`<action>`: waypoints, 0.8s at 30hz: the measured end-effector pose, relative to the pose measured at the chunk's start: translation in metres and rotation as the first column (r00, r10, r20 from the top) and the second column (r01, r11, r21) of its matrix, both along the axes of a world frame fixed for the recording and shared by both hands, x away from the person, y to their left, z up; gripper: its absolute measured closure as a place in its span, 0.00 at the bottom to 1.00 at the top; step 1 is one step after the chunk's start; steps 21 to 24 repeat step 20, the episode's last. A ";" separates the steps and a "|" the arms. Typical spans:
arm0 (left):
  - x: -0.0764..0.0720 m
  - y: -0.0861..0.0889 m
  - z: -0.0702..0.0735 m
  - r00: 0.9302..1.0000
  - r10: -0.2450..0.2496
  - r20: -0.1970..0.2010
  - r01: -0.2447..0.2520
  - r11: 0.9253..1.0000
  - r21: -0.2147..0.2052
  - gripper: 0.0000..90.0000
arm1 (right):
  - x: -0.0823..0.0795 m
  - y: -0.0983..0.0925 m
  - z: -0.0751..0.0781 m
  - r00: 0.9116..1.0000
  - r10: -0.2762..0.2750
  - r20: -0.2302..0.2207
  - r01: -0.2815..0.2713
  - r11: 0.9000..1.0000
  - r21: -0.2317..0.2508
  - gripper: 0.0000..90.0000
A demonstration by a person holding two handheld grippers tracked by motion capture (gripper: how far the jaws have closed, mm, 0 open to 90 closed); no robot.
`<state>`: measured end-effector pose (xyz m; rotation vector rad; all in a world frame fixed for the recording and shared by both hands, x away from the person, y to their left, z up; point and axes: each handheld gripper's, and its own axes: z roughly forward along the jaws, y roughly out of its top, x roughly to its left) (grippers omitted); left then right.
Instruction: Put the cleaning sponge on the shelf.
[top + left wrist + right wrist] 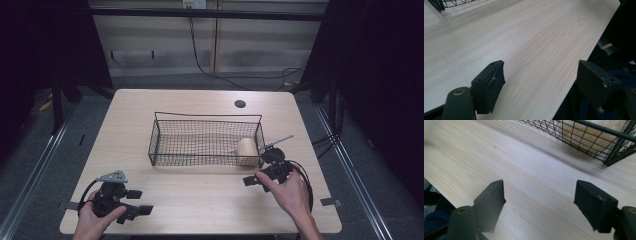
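- Counter point(200, 200): one, pale wood-grain laminate with rounded corners, smooth and matte, with one small dark round hole point(240, 104) near its far edge.
- Basket point(170, 150): one, black wire mesh, rectangular and open-topped, with a thicker rod along the rim; it stands near the middle of the counter.
- Roll point(246, 150): one, tan, cylinder-shaped, rough-looking through the mesh; it lies inside the basket in its right near corner, against the wire wall.
- Right gripper point(255, 180): black, held in the right hand point(287, 192) just in front of the basket's right end, with a thin grey rod sticking out behind it. Its two blocky black fingers point(490, 202) stand wide apart over bare counter, holding nothing.
- Left gripper point(141, 210): black, with a grey three-cornered plate on top, held in the left hand point(92, 220) at the near left corner. Its two fingers point(490, 85) are spread wide at the counter's near edge, empty.
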<state>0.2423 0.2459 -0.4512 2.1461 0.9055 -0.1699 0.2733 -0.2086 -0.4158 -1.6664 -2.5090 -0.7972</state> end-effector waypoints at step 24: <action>0.000 -0.001 -0.001 1.000 -0.005 -0.003 0.005 1.000 0.003 0.25 | -0.042 -0.021 -0.031 0.997 -0.036 0.068 0.033 0.999 0.040 0.30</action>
